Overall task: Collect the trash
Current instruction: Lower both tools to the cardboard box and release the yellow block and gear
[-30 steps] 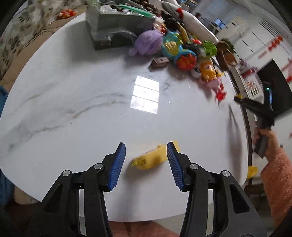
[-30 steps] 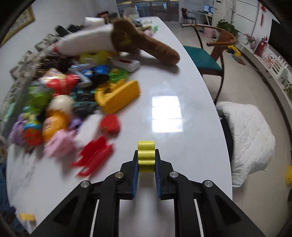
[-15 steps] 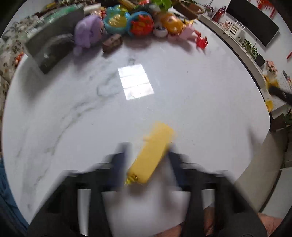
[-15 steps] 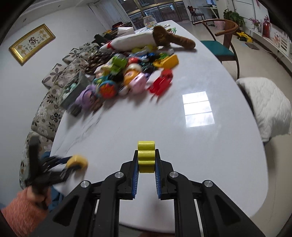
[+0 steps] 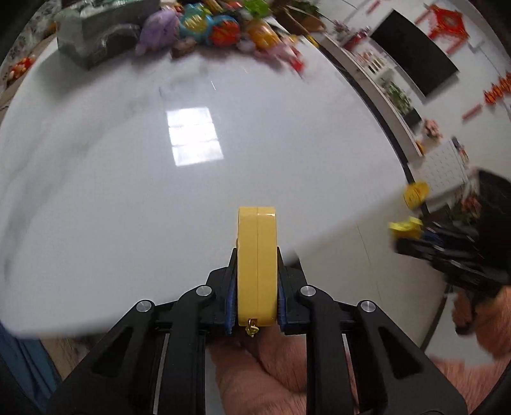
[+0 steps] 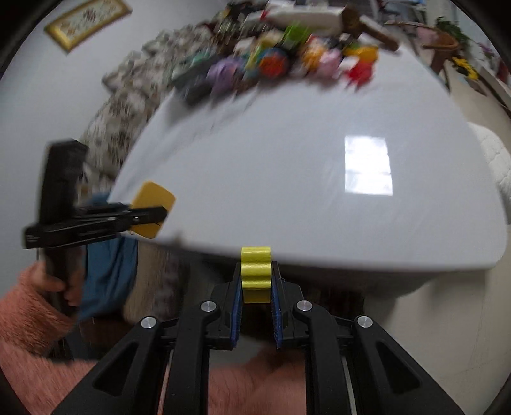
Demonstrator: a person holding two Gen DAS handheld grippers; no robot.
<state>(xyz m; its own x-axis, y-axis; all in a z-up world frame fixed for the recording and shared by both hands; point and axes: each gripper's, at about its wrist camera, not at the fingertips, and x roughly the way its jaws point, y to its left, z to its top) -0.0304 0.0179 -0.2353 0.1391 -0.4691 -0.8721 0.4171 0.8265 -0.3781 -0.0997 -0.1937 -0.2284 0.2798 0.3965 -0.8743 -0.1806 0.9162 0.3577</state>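
Note:
My left gripper [image 5: 257, 255] is shut on a flat yellow packet [image 5: 257, 242], held on edge above the near part of the white marble table [image 5: 127, 191]. A small gold twist hangs from the packet's near end. My right gripper [image 6: 256, 271] is shut on a small ridged yellow piece [image 6: 255, 265], at the table's near edge [image 6: 351, 258]. Each view shows the other gripper from the side. The left gripper [image 6: 161, 214] carries the packet [image 6: 153, 199] at the left. The right gripper [image 5: 399, 237], blurred, is beyond the table's right edge.
A blurred pile of colourful toys [image 5: 223, 28] and a grey box [image 5: 95, 32] crowd the table's far end. A patterned sofa [image 6: 127, 95] runs along the left of the right wrist view. A white cushion [image 6: 498, 159] lies beyond the right edge. Pink sleeves [image 6: 28, 319] cover both arms.
The left gripper closed on the yellow packet, lifted it off the table and rolled it onto its edge. The right gripper swung back to the near table edge, still holding its yellow piece.

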